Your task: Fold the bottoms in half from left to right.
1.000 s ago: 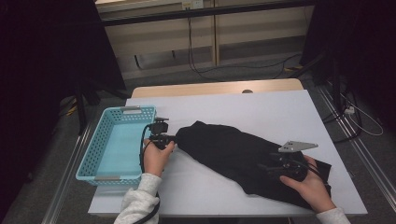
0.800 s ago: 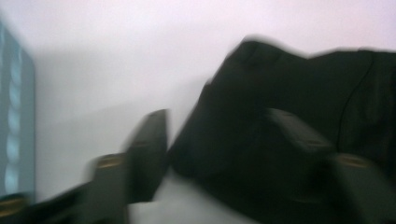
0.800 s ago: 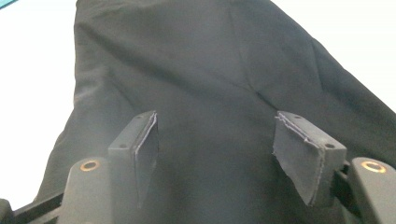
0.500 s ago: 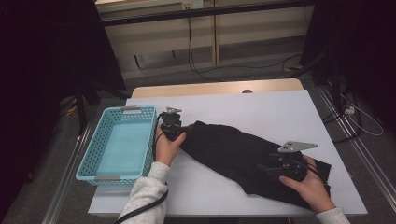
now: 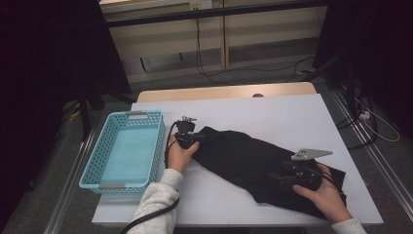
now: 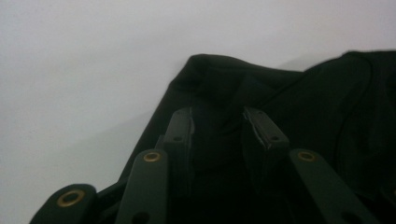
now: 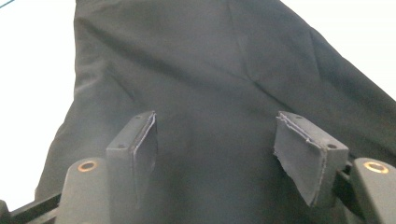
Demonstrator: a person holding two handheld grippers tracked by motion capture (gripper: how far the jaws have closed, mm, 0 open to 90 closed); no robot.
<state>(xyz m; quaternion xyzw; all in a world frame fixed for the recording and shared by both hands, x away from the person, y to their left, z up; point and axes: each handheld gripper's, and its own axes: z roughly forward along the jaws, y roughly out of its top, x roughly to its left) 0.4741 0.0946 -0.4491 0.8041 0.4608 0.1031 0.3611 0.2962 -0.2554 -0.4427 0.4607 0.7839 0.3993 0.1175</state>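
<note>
**Jaws Working a Black Cloth From Both Ends**

Jaws of the left gripper (image 5: 195,139), seen from the high view, are sitting at the upper-left end of the black cloth (image 5: 253,163), which is lying slantwise across the white table (image 5: 272,112) from its middle toward the near right corner. The right gripper (image 5: 285,176), with its grey three-cornered plate on top, is resting over the cloth's lower-right end. A light blue basket (image 5: 124,183) is standing just left of the left hand, apart from the cloth. Bare table is stretching wide behind the cloth and along the near edge between the two forearms; the cloth's lower-right end is reaching close to the table's near edge.

Left gripper view: the left gripper (image 6: 217,128) is standing with a moderate gap, its jaws having just been closing, and a raised fold of the black cloth (image 6: 299,107) is lying between them. Whether the pads are already pressing on it I cannot tell. The cloth's rounded corner is ending just beyond the tips, with plain white table (image 6: 84,70) open to the left and above.

Right gripper view: the right gripper (image 7: 215,135) is standing wide apart over the black cloth (image 7: 201,60), which is spreading flat under and between the jaws; the pads are gripping nothing. White table (image 7: 28,79) is showing on both sides of the cloth.

No brand, label or writing is readable anywhere.
</note>
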